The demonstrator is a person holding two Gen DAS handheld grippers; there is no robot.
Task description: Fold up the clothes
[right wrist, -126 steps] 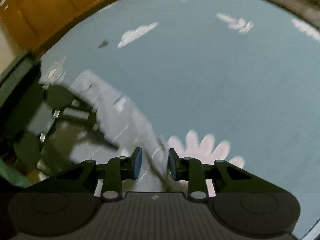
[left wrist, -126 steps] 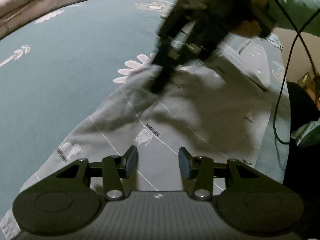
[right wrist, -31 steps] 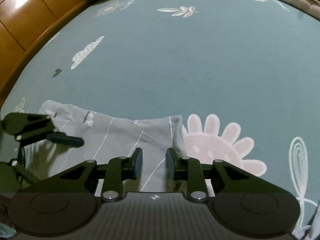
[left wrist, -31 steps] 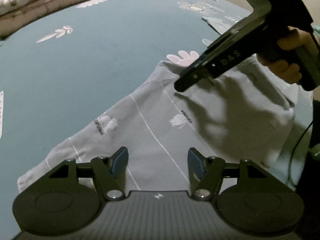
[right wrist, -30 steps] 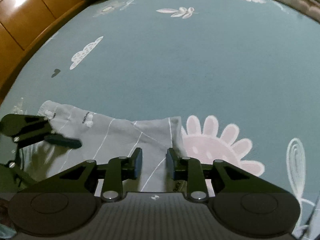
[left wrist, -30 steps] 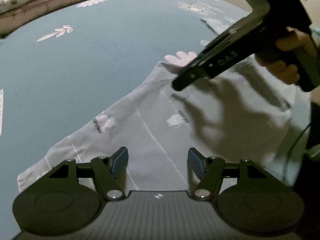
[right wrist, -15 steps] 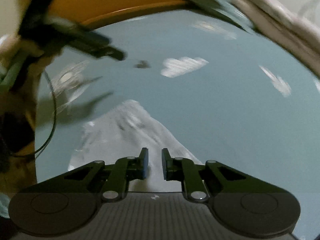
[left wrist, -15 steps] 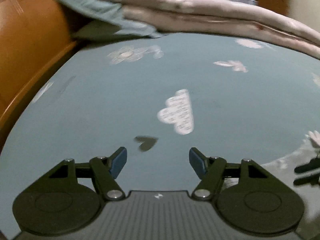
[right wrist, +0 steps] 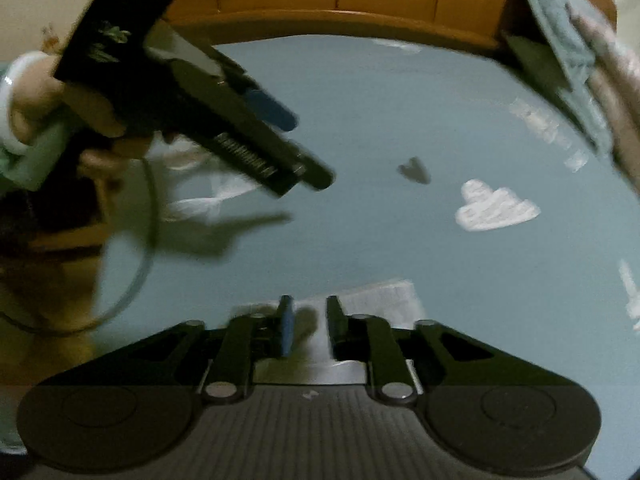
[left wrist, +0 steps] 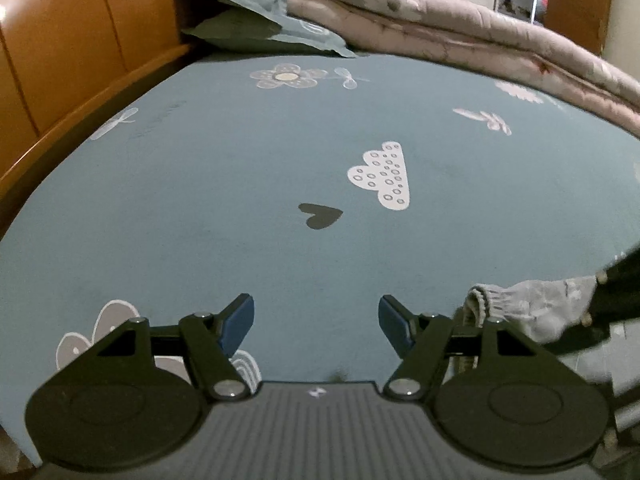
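Note:
In the left wrist view my left gripper (left wrist: 316, 316) is open over the bare teal bedsheet (left wrist: 240, 180), with nothing between its fingers. To its right, the ribbed cuff end of the grey garment (left wrist: 520, 308) is lifted off the sheet, pinched by the dark fingers (left wrist: 612, 280) of the right gripper. In the blurred right wrist view my right gripper (right wrist: 310, 312) has its jaws nearly together, with pale grey garment cloth (right wrist: 384, 292) between and beyond them. The left gripper (right wrist: 280, 140), held in a person's hand (right wrist: 44, 92), hovers at upper left.
A wooden headboard (left wrist: 60, 60) borders the bed on the left. A folded pinkish quilt (left wrist: 460, 40) and a teal pillow (left wrist: 248, 12) lie along the far edge. A cable (right wrist: 148, 248) hangs at the left in the right wrist view.
Both views have swung from the spread garment towards the headboard. The right jaws have narrowed onto the garment's end and lifted it. The left gripper has left the cloth and stays open.

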